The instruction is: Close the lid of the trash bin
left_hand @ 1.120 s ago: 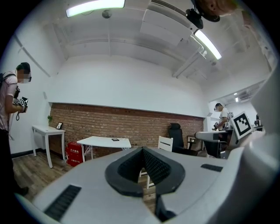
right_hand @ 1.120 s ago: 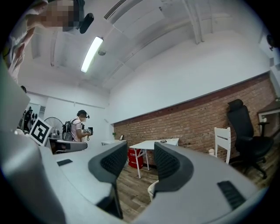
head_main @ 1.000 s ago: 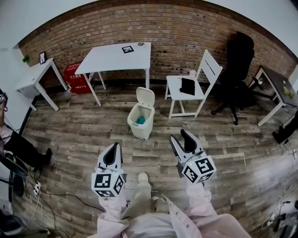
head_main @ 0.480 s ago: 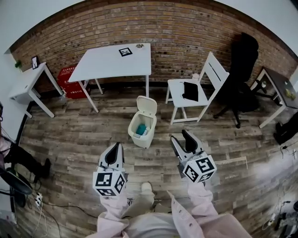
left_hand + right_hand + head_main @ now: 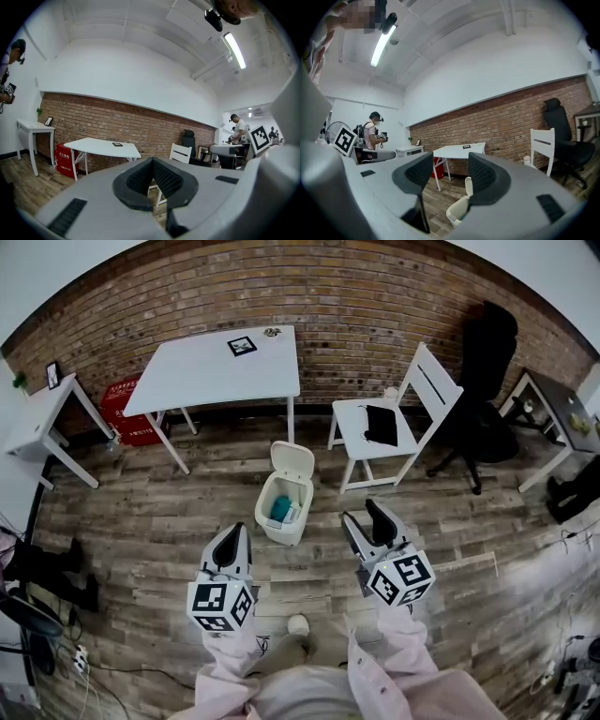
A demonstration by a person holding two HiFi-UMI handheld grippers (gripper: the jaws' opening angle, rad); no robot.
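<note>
The cream trash bin (image 5: 282, 514) stands on the wood floor with its lid (image 5: 292, 458) tipped up and back; something teal (image 5: 281, 507) lies inside. My left gripper (image 5: 234, 538) hovers short of the bin to its near left, jaws shut and empty; in the left gripper view (image 5: 151, 164) the pads meet and the bin is hidden. My right gripper (image 5: 362, 516) hovers to the bin's near right, its jaws opening with nothing between them. In the right gripper view (image 5: 449, 174) the bin (image 5: 458, 209) and its raised lid (image 5: 468, 186) show low in the gap.
Behind the bin stand a white table (image 5: 218, 367) and a white chair (image 5: 382, 432) bearing a black item. A black office chair (image 5: 486, 381) is at the right, a red crate (image 5: 131, 409) at the left wall. Cables (image 5: 75, 652) trail at the near left.
The bin now lies closer to both grippers, and the table and chair have drawn nearer. Both grippers keep their spots in the view, and the right jaws stand slightly wider.
</note>
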